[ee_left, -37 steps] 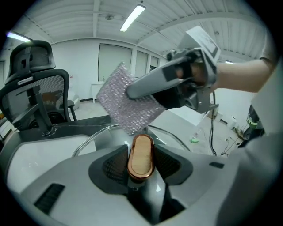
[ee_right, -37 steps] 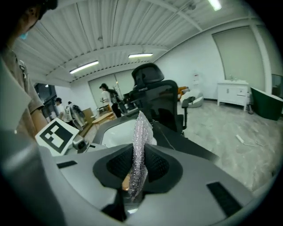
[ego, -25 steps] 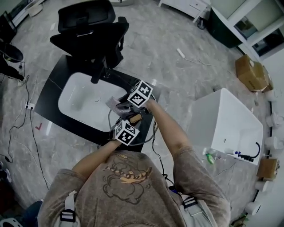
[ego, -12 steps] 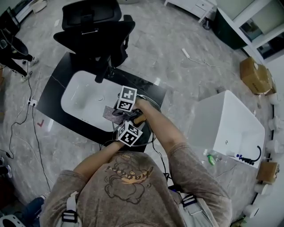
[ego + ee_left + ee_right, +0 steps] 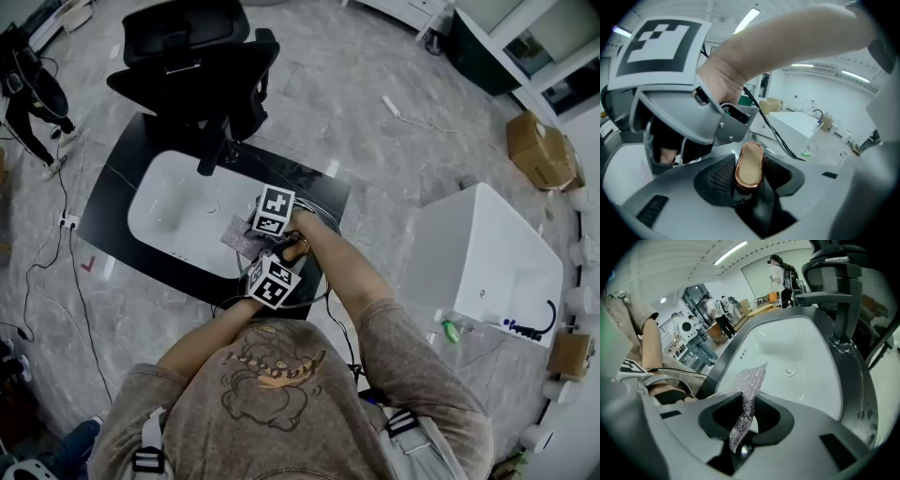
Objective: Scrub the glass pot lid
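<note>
The glass pot lid [image 5: 315, 281] lies on the black counter to the right of the sink, under both of my hands. Its wooden knob [image 5: 292, 249] has a copper rim and stands between the left gripper's jaws [image 5: 749, 172]. My left gripper [image 5: 284, 261] is shut on that knob. My right gripper [image 5: 255, 232] hovers just above the lid's left side, at the sink's edge. It is shut on a glittery scrub cloth [image 5: 747, 392], which hangs from the jaws over the basin. The same cloth [image 5: 240, 240] shows in the head view. Most of the glass is hidden by the grippers.
A white sink basin [image 5: 173, 211] is set in a black counter [image 5: 117, 183], with a dark faucet [image 5: 212, 155] at its far edge. Behind stands a black office chair [image 5: 192, 52]. A white box [image 5: 487, 262] stands to the right. A person [image 5: 26, 98] stands at far left.
My right gripper has swung left and down with the cloth, from the lid's far right edge toward the sink rim. The left gripper has stayed on the knob.
</note>
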The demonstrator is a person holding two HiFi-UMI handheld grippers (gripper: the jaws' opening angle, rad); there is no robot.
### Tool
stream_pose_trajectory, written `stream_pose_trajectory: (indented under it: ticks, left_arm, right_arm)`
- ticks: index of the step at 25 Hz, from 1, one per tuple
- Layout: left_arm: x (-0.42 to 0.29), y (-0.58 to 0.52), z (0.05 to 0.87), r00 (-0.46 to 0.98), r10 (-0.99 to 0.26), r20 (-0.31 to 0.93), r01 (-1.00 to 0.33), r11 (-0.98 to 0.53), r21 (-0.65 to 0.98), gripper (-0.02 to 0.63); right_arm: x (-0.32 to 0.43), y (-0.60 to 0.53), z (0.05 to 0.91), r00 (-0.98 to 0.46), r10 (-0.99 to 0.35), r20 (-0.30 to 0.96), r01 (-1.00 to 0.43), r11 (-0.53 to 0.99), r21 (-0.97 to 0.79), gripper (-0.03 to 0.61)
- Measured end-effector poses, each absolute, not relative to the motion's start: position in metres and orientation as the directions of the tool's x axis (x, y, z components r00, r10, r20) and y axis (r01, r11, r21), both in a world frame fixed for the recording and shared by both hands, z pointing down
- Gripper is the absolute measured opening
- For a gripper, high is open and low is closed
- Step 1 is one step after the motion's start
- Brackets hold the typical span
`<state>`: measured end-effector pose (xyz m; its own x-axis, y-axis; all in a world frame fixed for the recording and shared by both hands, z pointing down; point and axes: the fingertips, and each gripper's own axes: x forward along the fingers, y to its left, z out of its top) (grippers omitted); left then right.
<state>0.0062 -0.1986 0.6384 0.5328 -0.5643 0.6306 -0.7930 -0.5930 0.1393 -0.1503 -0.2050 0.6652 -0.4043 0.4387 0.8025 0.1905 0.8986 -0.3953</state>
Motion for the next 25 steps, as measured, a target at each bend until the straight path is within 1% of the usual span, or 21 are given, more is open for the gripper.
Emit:
stream_pose_trajectory:
  ticks: [8, 18, 22, 25]
  left_arm:
    - [0.003, -0.199, 0.64, 0.532, -0.562, 0.633, -0.793, -0.592, 0.142, 0.193]
    - [0.003, -0.199, 0.644, 0.546, -0.542, 0.639, -0.782, -0.604, 0.155, 0.193]
    - [0.003, -0.2, 0.648, 0.546, -0.536, 0.644, -0.78, -0.605, 0.158, 0.193]
    - [0.003, -0.199, 0.643, 0.547, -0.528, 0.65, -0.778, -0.607, 0.161, 0.193]
  right_arm:
    - [-0.106, -0.255, 0.661, -0.51, 0.277, 0.814, 0.03, 0.952, -0.305, 0.086]
    - [-0.03, -0.281, 0.655, -0.635, 0.084, 0.768, -0.245, 0.921, -0.303, 0.086]
    - [-0.004, -0.285, 0.655, -0.648, -0.007, 0.762, -0.335, 0.901, -0.276, 0.086]
    - [0.019, -0.28, 0.655, -0.636, -0.046, 0.77, -0.388, 0.881, -0.269, 0.084]
